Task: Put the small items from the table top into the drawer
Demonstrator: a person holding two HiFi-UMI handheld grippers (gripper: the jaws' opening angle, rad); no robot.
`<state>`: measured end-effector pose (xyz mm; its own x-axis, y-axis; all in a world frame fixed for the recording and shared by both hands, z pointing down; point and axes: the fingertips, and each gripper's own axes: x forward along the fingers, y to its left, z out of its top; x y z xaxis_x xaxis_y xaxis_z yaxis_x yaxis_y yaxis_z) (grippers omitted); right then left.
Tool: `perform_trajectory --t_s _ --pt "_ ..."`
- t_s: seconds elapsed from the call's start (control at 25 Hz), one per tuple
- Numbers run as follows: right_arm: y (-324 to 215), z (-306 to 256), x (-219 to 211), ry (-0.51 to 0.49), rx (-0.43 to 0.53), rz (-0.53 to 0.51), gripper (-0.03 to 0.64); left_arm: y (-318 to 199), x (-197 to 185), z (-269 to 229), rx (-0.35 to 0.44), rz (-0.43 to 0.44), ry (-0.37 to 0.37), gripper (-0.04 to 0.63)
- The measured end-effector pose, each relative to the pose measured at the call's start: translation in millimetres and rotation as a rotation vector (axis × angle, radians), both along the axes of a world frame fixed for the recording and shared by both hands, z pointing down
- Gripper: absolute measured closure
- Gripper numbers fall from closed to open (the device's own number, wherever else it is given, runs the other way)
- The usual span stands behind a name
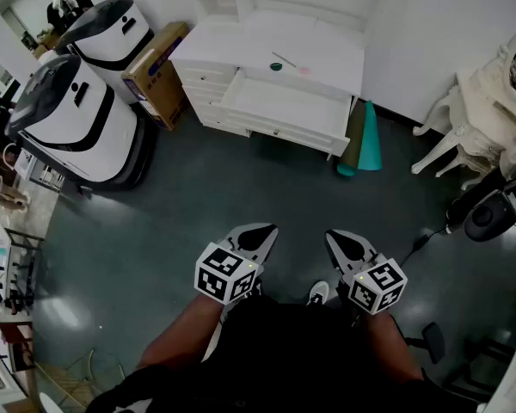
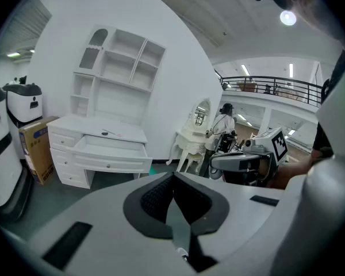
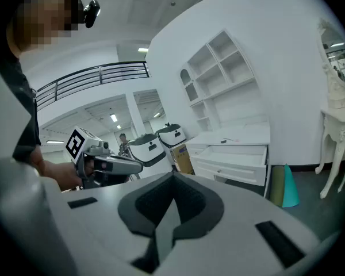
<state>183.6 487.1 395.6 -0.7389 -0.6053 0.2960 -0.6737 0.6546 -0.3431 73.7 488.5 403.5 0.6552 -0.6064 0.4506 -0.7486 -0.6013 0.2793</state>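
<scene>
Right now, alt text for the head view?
Seen from above, a person holds the left gripper and right gripper, both shut and empty, over dark floor. Ahead stands a white desk with its drawer open and small items on top.

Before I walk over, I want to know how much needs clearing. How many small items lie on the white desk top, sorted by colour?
dark green round item: 1
pink item: 1
thin stick, colour too small to tell: 1
Total: 3, all on the desk top behind the open drawer.
</scene>
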Motion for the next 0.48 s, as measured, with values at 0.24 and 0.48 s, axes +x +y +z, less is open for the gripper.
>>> perform_trajectory --t_s 0.24,0.48 --pt "1.4 1.6 -3.5 0.005 -0.004 -0.012 0.592 0.5 -1.7 -2.6 0.006 -0.006 0.001 0.592" --pt "0.8 1.7 -5.2 0.005 -0.003 -0.02 0.592 -1.4 -3.4 -4.7 0.01 -0.011 0.003 0.592"
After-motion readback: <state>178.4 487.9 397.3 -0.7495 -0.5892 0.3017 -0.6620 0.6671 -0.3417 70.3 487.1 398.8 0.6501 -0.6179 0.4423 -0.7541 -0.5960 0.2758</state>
